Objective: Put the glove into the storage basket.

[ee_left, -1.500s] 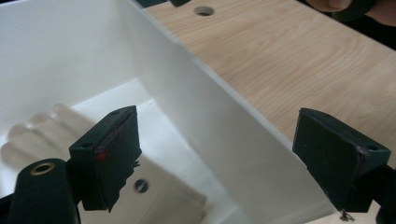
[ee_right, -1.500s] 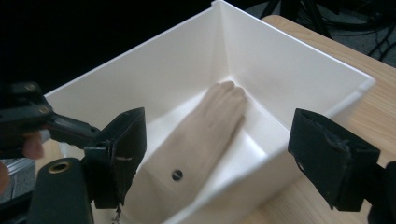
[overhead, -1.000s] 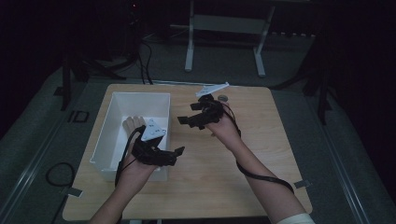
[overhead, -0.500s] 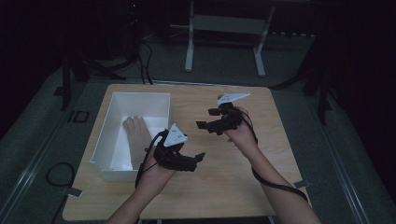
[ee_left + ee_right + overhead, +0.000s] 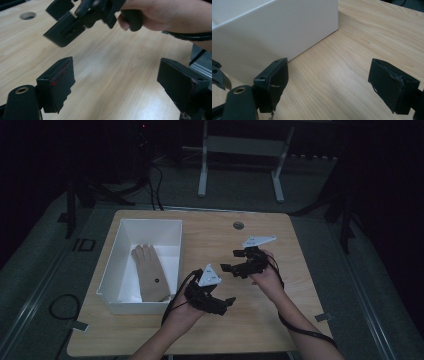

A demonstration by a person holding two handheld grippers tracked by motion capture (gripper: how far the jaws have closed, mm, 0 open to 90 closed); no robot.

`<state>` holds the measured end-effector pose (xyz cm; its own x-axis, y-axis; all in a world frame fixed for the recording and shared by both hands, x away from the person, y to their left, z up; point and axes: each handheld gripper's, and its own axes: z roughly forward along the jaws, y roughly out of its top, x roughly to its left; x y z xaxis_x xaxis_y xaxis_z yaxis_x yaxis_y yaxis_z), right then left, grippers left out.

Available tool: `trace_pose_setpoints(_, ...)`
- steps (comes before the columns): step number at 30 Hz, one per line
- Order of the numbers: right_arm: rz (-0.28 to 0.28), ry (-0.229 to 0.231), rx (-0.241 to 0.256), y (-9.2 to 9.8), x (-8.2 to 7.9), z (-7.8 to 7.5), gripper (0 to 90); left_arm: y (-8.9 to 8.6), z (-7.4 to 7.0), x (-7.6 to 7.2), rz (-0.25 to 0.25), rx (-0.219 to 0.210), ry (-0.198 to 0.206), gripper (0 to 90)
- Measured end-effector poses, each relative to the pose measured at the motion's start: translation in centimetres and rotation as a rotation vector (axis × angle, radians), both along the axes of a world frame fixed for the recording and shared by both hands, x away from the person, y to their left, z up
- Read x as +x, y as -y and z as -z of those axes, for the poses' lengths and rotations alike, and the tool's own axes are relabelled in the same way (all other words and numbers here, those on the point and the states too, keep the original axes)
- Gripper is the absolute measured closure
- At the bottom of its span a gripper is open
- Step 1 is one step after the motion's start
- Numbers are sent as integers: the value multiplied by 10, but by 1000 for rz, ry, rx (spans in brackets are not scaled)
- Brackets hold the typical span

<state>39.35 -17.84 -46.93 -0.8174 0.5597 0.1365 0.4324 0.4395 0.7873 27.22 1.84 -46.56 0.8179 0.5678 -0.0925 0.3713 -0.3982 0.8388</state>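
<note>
At the left of the table (image 5: 280,320) stands the white bin (image 5: 172,251), and the tan glove (image 5: 150,277) lies flat on its floor, fingers pointing to the far end, cuff toward the person — nothing touches it now. A second ago the left hand was over the bin with the glove under it; since then that hand has drawn back out and off to the right, so the glove looks delivered and let go. The left gripper (image 5: 222,304) now hovers over bare wood just right of the bin's near corner, and its own view shows the jaws spread wide with nothing but tabletop between them (image 5: 116,82). Further right, the right gripper (image 5: 235,262) has also drifted — from beside the bin's far end toward the table's middle — and it hangs above the surface with its jaws pointing left toward the bin; in the right gripper view they stand wide apart and empty (image 5: 328,80), the bin's white outer wall (image 5: 277,32) just ahead of them. The left gripper view catches that same gripper (image 5: 75,22) close overhead, held in the person's right hand (image 5: 160,13). Judging from how things lie, the placing step seems finished: both tools are clear of the bin, empty-handed, and free for whatever follows.
</note>
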Motion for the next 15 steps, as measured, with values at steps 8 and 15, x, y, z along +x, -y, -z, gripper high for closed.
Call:
trace_pose_setpoints(8,-10,4,-5,12,-6,26,164,10,15,0,36,17,-16,150)
trace_pose_setpoints(15,-9,-22,-14,20,-9,42,164,17,31,0,52,11,-37,150)
